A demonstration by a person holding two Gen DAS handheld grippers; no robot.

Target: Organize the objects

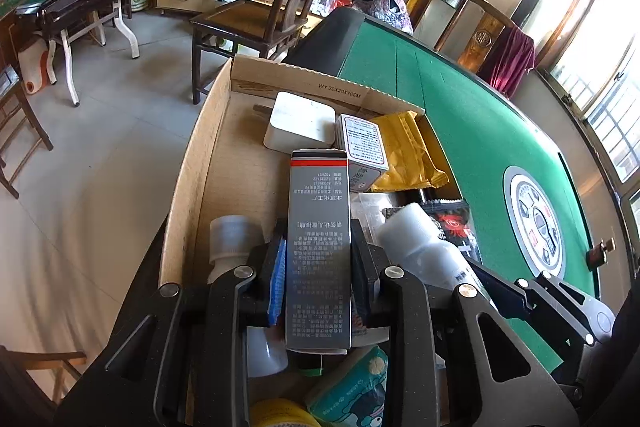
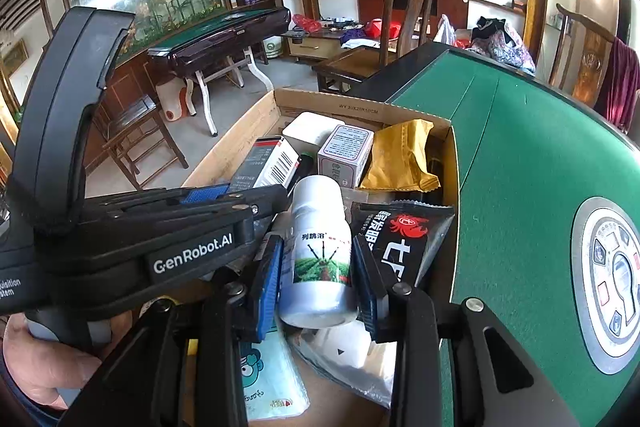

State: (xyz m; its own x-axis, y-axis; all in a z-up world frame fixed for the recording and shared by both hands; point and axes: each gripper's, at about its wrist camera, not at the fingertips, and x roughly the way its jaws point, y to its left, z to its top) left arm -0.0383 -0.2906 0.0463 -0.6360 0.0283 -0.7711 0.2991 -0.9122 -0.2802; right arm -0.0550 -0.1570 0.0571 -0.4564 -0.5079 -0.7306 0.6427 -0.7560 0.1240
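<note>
A cardboard box [image 1: 208, 155] full of small goods sits at the edge of a green mahjong table [image 1: 472, 131]. My left gripper [image 1: 318, 267] is shut on a tall grey carton [image 1: 319, 227] with a red stripe, held upright over the box. In the right wrist view my right gripper [image 2: 316, 263] is shut on a white bottle [image 2: 318, 251] with a green field label, its cap pointing away. The left gripper's body [image 2: 132, 219] crosses that view at the left, with the grey carton [image 2: 266, 163] at its tip. The white bottle [image 1: 420, 243] also shows at the right of the left wrist view.
In the box lie a white charger block [image 1: 300, 127], a small white carton [image 1: 362, 147], a yellow packet [image 1: 408, 151], a black crab-print packet [image 2: 400, 239], a tissue pack [image 2: 268, 375] and a second white bottle [image 1: 232, 239]. A wooden chair [image 1: 256, 23] stands behind the box.
</note>
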